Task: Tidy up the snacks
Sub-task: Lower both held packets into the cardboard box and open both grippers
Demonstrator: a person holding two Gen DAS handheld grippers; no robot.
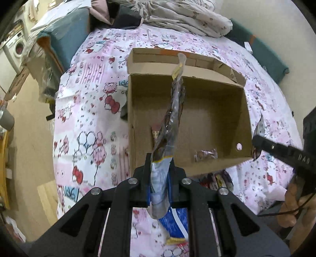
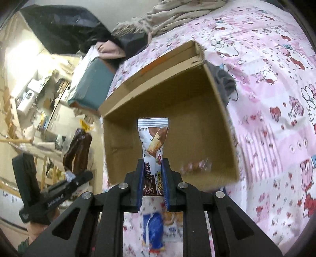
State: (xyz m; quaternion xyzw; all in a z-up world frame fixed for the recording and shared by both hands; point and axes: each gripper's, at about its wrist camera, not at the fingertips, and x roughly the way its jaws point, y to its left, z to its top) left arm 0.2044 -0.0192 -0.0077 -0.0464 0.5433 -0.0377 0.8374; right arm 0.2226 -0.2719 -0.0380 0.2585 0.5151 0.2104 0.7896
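My left gripper (image 1: 160, 165) is shut on the end of a long clear snack packet with dark brown contents (image 1: 173, 110), held above the open cardboard box (image 1: 197, 170). My right gripper (image 2: 152, 168) is shut on a white and brown snack packet (image 2: 153, 136) in front of the same cardboard box (image 2: 221, 110). One small pink wrapped snack (image 1: 205, 154) lies on the box floor, blurred in the right wrist view as the pink snack (image 2: 195, 165). The left gripper with its long packet (image 2: 78, 150) shows at the left of the right wrist view; the right gripper's finger (image 1: 276, 148) shows at the right of the left wrist view.
The box sits on a bed with a pink cartoon-print sheet (image 1: 88, 110). A blue snack packet (image 2: 153, 231) and other packets (image 1: 219, 179) lie on the sheet near the box's front. Crumpled bedding (image 1: 177, 17) is piled behind. A room floor with furniture (image 2: 29, 94) lies beside the bed.
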